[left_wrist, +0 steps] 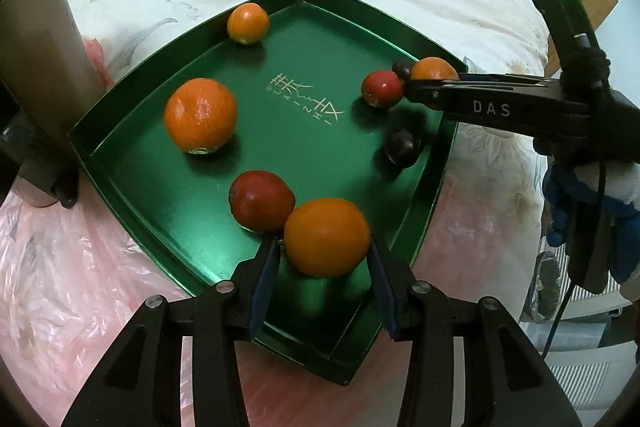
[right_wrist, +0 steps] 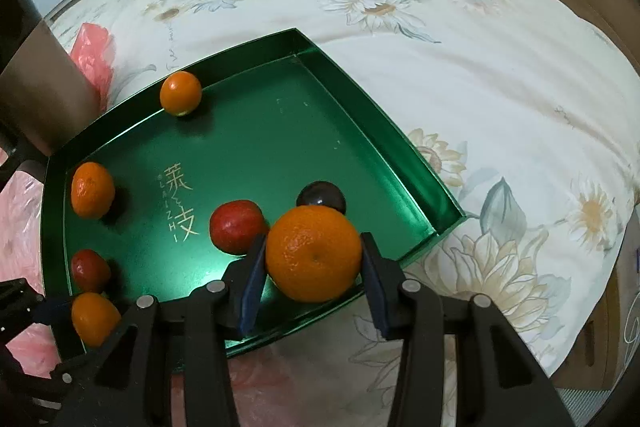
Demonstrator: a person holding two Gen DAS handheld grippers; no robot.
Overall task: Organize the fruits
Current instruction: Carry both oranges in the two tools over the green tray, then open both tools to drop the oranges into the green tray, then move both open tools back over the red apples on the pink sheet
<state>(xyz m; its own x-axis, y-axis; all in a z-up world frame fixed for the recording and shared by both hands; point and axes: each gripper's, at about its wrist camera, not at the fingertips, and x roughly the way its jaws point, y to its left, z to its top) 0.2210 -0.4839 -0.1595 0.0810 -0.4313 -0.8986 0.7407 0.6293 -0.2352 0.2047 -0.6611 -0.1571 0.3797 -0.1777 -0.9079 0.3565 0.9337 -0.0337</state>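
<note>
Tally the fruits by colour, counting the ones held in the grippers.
Orange fruits: 4
Red fruits: 2
Dark fruits: 2
Total: 8

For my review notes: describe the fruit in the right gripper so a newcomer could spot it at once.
Find the green tray on the floral bedding. Over its near right edge, the right gripper is shut on an orange. It is bigger than the red fruit and dark fruit beside it.

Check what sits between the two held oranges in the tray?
In the right wrist view: a red fruit beside the right gripper's orange, another red fruit by the left gripper's orange, green tray floor between.
</note>
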